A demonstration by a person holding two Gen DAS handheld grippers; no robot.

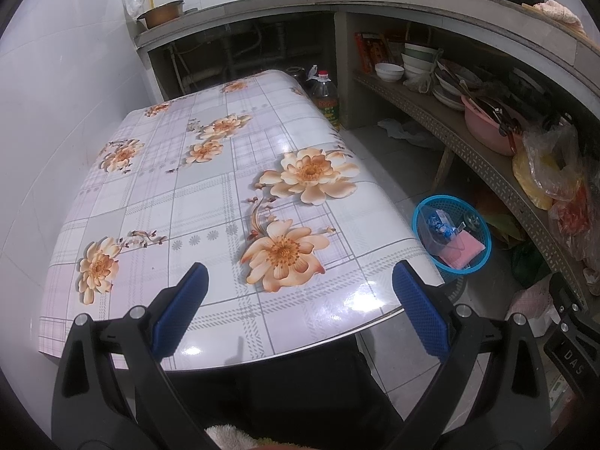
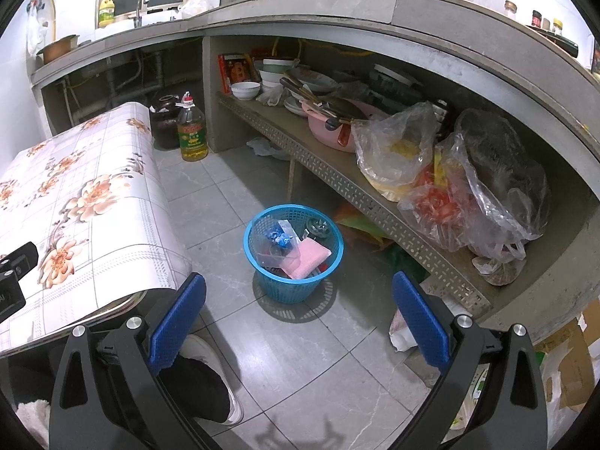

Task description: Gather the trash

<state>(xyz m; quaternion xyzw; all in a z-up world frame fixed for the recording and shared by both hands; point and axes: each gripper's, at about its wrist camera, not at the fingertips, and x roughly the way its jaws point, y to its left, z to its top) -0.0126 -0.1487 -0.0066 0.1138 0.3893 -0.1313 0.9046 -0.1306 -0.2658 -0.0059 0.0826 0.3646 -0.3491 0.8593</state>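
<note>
A blue plastic basket [image 2: 296,279] stands on the grey tiled floor between the table and the shelf. It holds a pink flat piece [image 2: 305,257], a blue-and-white wrapper [image 2: 277,236] and clear plastic. It also shows in the left wrist view [image 1: 431,255], right of the table. My right gripper [image 2: 299,298] is open and empty, above the floor near the basket. My left gripper [image 1: 300,288] is open and empty over the near edge of the flower-print table [image 1: 210,195], whose top shows only the printed cloth.
A low shelf [image 2: 375,202] under the counter holds bowls, a pink basin [image 2: 330,127] and plastic bags [image 2: 450,172]. An oil bottle [image 2: 192,131] and a dark jar stand on the floor by the table's far corner. Paper and cardboard lie at the right.
</note>
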